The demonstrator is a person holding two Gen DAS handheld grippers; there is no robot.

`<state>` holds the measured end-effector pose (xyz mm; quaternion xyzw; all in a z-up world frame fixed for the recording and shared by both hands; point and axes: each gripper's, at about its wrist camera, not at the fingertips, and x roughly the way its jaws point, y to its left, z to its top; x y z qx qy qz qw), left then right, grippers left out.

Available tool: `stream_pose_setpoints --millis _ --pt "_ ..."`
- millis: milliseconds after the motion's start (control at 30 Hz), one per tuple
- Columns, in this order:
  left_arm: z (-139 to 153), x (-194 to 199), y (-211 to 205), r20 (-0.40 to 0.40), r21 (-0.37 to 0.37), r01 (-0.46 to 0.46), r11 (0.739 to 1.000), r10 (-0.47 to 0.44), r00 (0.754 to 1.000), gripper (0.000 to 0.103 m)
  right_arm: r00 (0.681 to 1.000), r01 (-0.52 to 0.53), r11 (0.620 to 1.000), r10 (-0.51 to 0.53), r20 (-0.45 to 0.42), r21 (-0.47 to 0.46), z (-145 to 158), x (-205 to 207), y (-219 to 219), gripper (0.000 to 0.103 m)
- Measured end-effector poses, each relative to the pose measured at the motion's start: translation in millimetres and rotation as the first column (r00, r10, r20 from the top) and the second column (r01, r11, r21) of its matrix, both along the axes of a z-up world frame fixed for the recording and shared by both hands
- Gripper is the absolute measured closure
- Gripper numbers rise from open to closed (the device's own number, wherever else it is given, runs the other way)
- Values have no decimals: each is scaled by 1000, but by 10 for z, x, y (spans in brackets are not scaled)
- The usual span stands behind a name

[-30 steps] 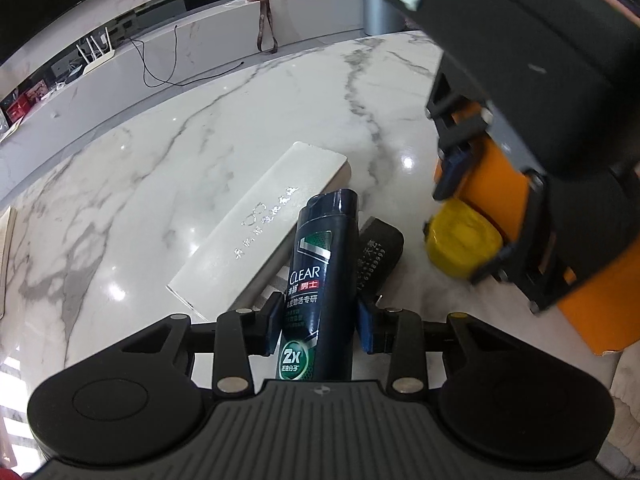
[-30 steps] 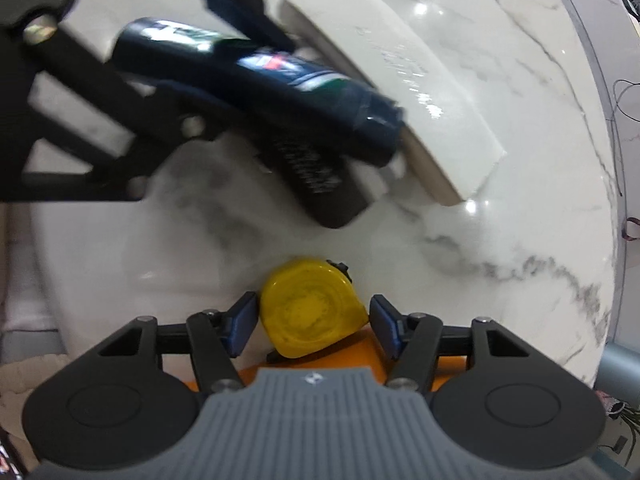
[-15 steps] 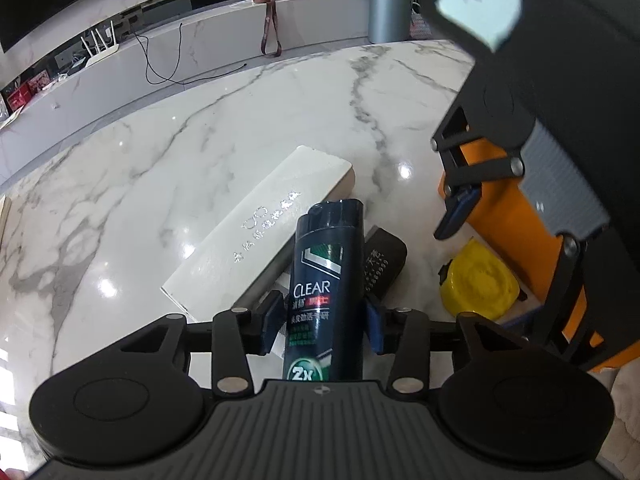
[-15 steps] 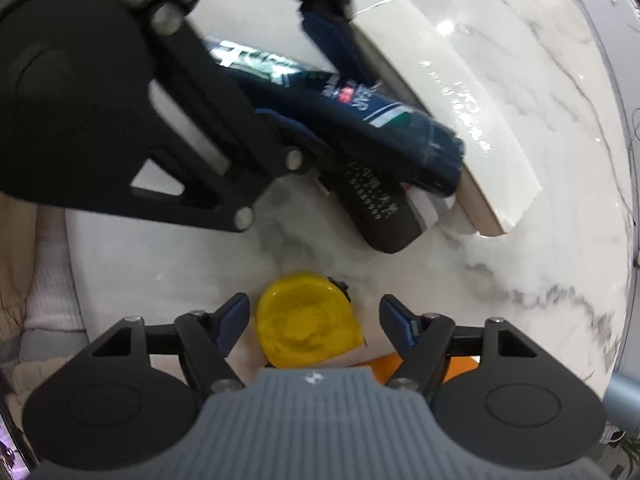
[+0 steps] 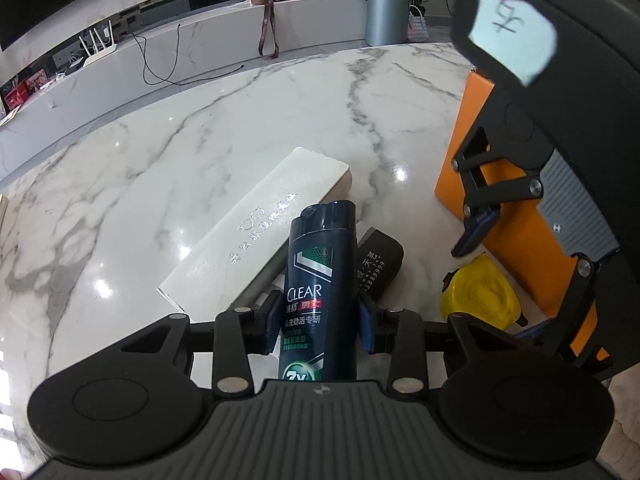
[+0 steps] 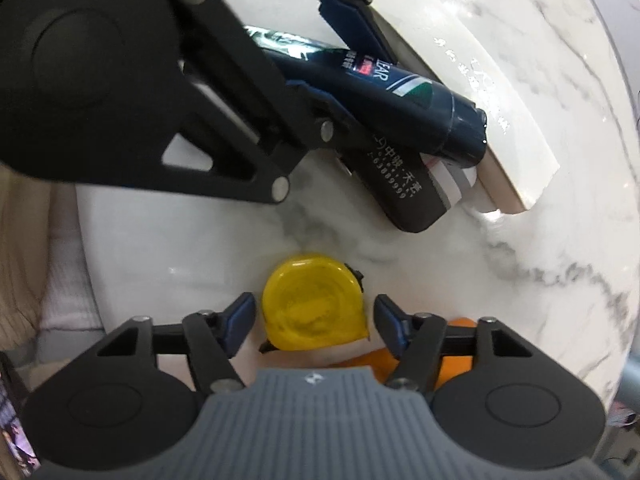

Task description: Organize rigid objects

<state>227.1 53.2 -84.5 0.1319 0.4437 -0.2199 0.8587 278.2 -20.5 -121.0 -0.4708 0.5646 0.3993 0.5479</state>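
My left gripper (image 5: 320, 326) is shut on a dark blue CLEAR shampoo bottle (image 5: 320, 276) and holds it above the marble table, cap pointing away; the bottle also shows in the right wrist view (image 6: 384, 100). A yellow tape measure (image 6: 314, 308) lies on the table between the open jaws of my right gripper (image 6: 314, 326), with gaps on both sides; it shows in the left wrist view (image 5: 478, 294) too. A black case with white lettering (image 6: 404, 188) and a long white box (image 5: 256, 228) lie under the bottle.
An orange box (image 5: 516, 216) stands at the right, partly behind the right gripper's body. The marble table (image 5: 180, 152) stretches to the far left. A grey bin (image 5: 386, 14) and a counter with cables stand beyond the table.
My right gripper has opened and let go of the tape measure, which now rests on the table. My left gripper has lifted and drawn the bottle back a little.
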Motion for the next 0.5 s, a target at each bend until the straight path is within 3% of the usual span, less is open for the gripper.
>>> stream_pose_setpoints --millis 233,333,500 --pt "1 19 5 -2 -2 -1 1000 1 1000 60 995 -96 994 94 -35 -47 -94 -120 36 36" --pt "1 20 9 -1 -2 0 1000 0 1000 60 995 -65 997 63 -72 -30 -97 -81 11 47" --pt "2 7 -2 1 8 4 1000 -4 1000 61 998 19 999 -17 -53 29 -27 -57 -75 48"
